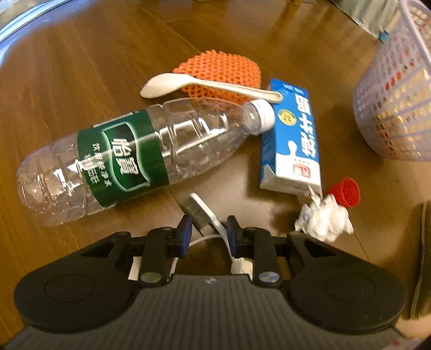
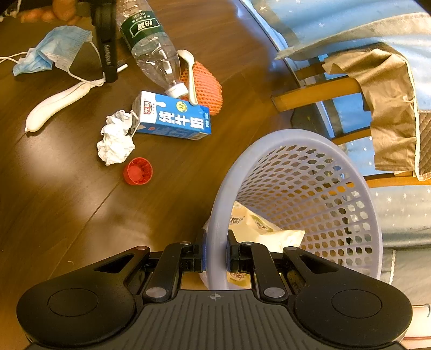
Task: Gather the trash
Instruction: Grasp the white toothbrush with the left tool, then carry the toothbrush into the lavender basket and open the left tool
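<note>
My left gripper hangs over a white toothbrush on the brown table. Its thin neck runs between the blue pads, near the right one; the jaws stand narrow and do not pinch it. Beyond lie a clear bottle with a green label, a blue milk carton, a white spoon, an orange foam net, crumpled paper and a red cap. My right gripper is shut on the rim of the lilac basket, which is tilted and holds a pale wrapper.
A blue face mask lies beside the toothbrush handle, one ear loop across it. A hand holds the left gripper. A wooden chair draped with tan cloth stands past the table's right edge.
</note>
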`<state>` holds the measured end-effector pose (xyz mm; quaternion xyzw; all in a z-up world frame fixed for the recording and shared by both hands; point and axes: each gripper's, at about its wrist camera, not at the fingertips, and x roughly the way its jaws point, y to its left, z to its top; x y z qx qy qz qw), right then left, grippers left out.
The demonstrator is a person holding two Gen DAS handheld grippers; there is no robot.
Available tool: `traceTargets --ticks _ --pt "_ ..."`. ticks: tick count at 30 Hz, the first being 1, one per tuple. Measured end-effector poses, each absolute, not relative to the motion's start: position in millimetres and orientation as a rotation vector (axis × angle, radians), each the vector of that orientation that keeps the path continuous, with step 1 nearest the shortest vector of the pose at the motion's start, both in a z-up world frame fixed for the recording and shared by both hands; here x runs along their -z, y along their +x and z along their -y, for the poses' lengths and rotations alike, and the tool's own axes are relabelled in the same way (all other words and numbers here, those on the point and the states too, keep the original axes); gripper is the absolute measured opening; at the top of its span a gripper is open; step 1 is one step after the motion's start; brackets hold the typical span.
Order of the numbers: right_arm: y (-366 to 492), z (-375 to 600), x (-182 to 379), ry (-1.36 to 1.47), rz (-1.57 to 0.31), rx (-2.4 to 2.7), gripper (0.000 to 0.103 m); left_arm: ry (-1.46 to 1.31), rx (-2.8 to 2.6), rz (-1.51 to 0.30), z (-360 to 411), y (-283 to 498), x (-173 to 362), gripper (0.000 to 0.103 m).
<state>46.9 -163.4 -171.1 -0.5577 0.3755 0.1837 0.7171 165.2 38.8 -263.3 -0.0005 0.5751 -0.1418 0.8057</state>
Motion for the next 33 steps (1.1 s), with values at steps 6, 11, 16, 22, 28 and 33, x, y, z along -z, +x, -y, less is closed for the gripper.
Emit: traceTargets --ticks 6,11,16,22,28,33 --pt "48 165 170 -1.227 -0.83 -0.401 0.01 0.011 0.274 -1.22 -29 173 263 0.023" --pt "49 166 169 -1.219 -0.83 -0.396 0.01 0.097 0.305 -1.22 -22 172 261 0.011" --pt "50 168 168 -1.211 -0.833 -0.388 0.01 0.134 0.351 -1.197 -24 164 252 0.01" --pt "49 167 168 -1.209 -0.832 -0.391 0.01 0.1 0.4 -1.099 -27 159 217 0.01" --pt "46 166 170 -1.215 -0.829 -0.393 0.01 0.116 0.457 -0.935 -22 149 166 0.01" --pt "46 165 170 -1.224 -0.826 -0.394 0.01 0.139 0.478 -0.834 -19 144 131 0.01"
